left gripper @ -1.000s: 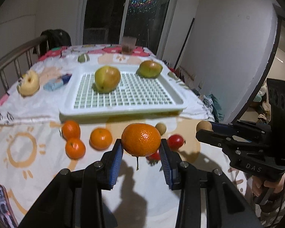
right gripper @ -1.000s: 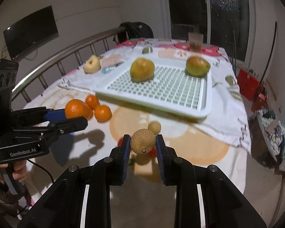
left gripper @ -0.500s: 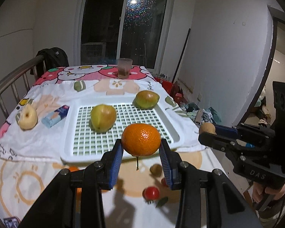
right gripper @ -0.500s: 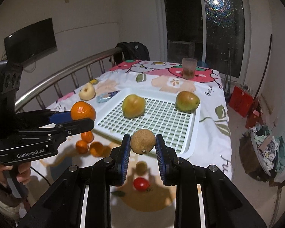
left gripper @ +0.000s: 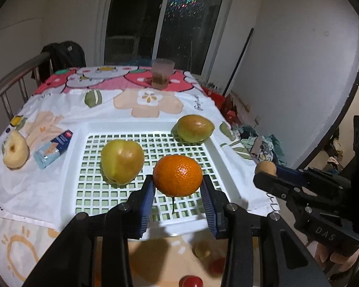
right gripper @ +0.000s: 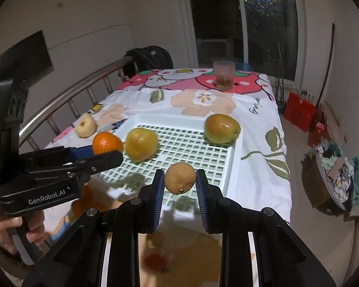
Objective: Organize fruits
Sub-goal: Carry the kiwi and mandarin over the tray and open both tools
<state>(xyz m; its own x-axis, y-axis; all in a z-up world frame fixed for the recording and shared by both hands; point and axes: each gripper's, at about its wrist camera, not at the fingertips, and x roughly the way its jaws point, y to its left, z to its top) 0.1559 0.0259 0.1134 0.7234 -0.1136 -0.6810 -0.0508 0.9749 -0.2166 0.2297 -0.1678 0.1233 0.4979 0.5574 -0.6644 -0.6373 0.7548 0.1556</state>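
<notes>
Left gripper [left gripper: 177, 192]: closed on one orange [left gripper: 177, 175], held above the near part of the white slatted tray [left gripper: 223, 154]. Right gripper [right gripper: 180, 189]: closed on one small brown round fruit [right gripper: 180, 177], held over the tray's near right corner.

Count in tray: two yellow-green fruits, one ahead-left of the left gripper [left gripper: 122, 161], one at the far right corner [left gripper: 195, 128]. One pale fruit [left gripper: 14, 150] and one blue packet [left gripper: 53, 148] on the cloth, left of the tray. One cup [left gripper: 162, 76] at the far table end.

Left wrist view only: one red fruit [left gripper: 191, 281] and one blurred round fruit [left gripper: 201, 251] on the cloth below the fingers. Right wrist view only: dark wall screen [right gripper: 19, 58], rail [right gripper: 67, 98], red box [right gripper: 299, 111] on the floor at right.

Gripper bodies block the near cloth.
</notes>
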